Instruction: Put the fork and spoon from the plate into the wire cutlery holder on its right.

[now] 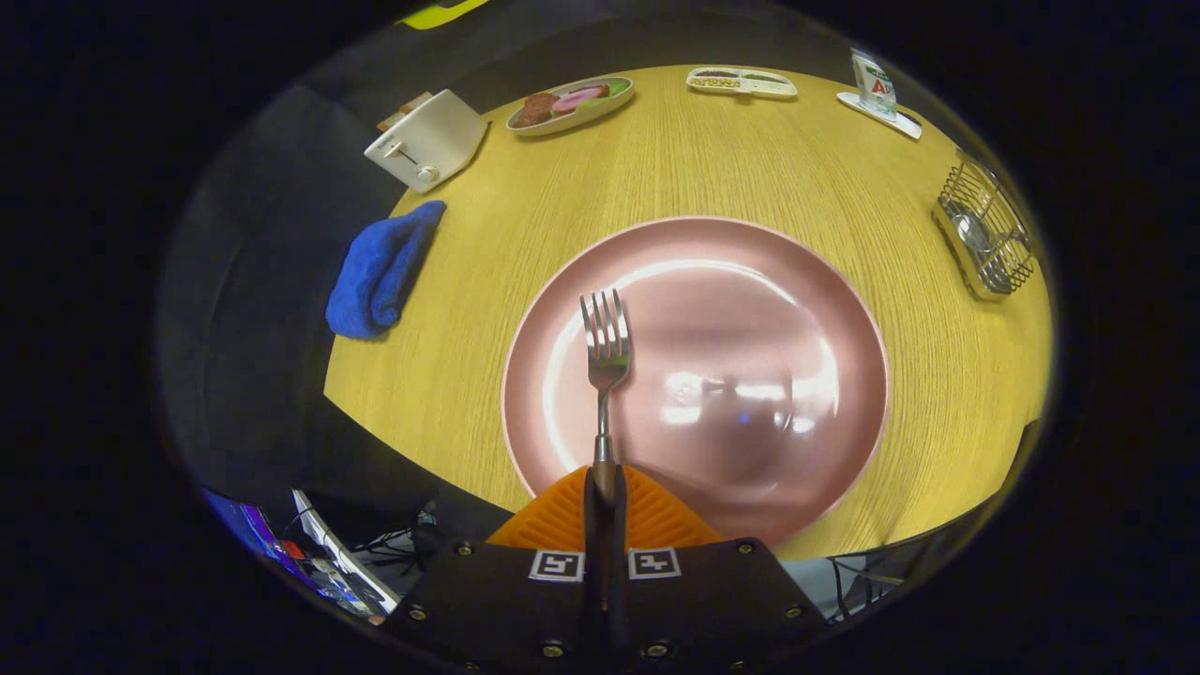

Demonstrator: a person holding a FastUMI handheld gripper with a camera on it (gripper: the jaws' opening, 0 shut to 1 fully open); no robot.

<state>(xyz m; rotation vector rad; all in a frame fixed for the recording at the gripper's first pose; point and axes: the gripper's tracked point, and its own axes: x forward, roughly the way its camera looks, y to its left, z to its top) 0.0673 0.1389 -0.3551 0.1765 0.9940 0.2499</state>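
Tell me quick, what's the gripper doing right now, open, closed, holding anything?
Gripper: closed on the handle of the silver metal fork, both fingers pressing it, tines pointing ahead over the round pink plate.

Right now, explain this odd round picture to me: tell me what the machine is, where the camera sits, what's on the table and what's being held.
There is no robot arm here. A person carries hand-held tongs, and a wide-angle camera rides on them, looking forward along the two fingers.

The fingers are closed on the handle of a fork. Its prongs point away, over a pink plate on a round wooden table.

To the right of the plate stands the wire cutlery holder, with something shiny already inside, possibly the spoon.

Farther off are a blue cloth, a white toaster, an oval dish of food, a small divided tray and a carton on a coaster.
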